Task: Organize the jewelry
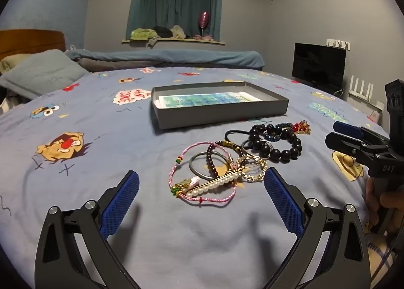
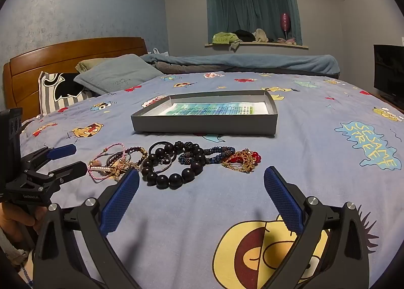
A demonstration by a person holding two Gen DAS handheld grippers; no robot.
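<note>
1. I've got both grippers hovering low over the bed [image 1: 106, 117]. Left gripper [image 1: 201, 195] has its fingers spread wide with nothing between them; right gripper [image 2: 201, 193] is just as wide and just as empty.
2. The jewelry sits in a loose tangle on the sheet, just this side of the shallow grey box [image 1: 219, 109], which holds only a printed sheet.
3. Straight ahead of my left gripper: a pink cord bracelet [image 1: 202, 180] looped around a pearl hair clip [image 1: 217, 184] and a grey ring [image 1: 202, 166]. I judge these light, floppy and likely to drag one another.
4. Ahead of the right: the black bead bracelet [image 2: 174, 166] — heavier and round-beaded, so probably slippery. I'd pinch across one side of its strand.
5. The gold and red ornament [image 2: 242, 160] looks delicate — grip gently.
</note>
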